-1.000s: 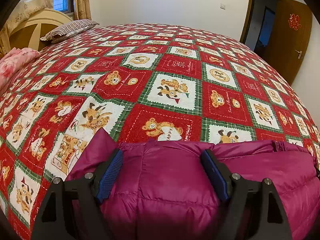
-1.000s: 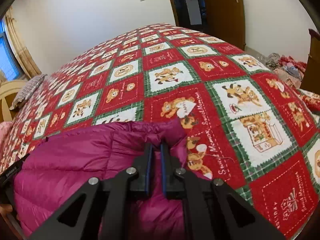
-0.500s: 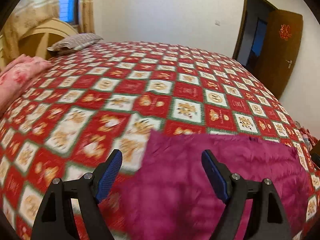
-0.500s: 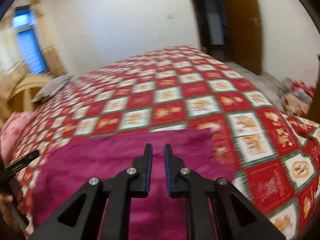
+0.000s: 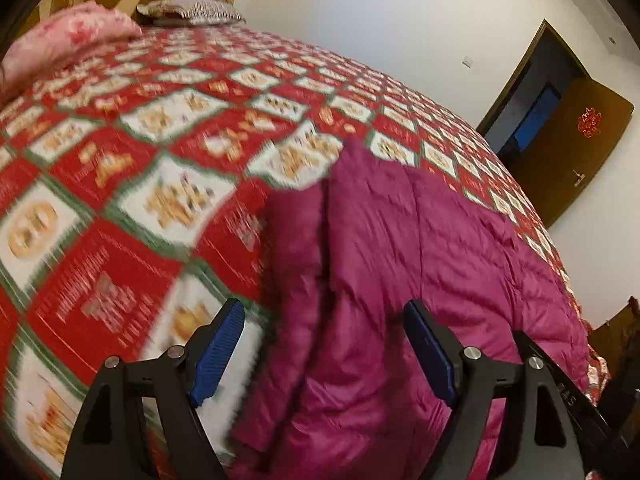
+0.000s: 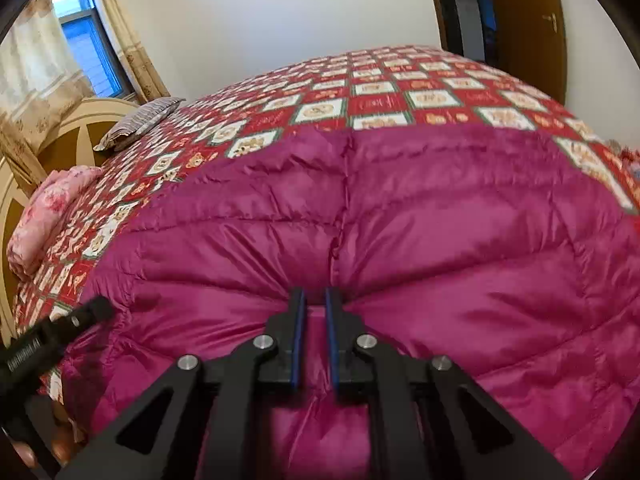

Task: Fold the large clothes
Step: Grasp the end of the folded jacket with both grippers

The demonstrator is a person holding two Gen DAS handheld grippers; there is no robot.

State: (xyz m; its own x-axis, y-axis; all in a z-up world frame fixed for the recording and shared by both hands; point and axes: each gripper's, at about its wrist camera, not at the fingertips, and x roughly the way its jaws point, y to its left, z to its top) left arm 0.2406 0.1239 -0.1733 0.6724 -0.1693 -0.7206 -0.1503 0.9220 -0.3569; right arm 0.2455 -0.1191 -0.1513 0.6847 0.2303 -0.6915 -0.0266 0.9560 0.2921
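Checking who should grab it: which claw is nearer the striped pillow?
Left. The left claw works the jacket's headboard-side edge; the right claw grips it farther from the striped pillow.

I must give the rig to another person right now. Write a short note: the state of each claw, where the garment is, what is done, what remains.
Left claw: open, holding nothing, above the near left edge of the magenta quilted down jacket.
Right claw: shut on a pinch of the jacket's near edge.
Jacket: spread wide on the red patchwork bedspread with bear prints, one narrow flap turned along its left side.
Done: garment laid out flat.
Left: probably grip the left side, then make the main folds; none is visible yet.
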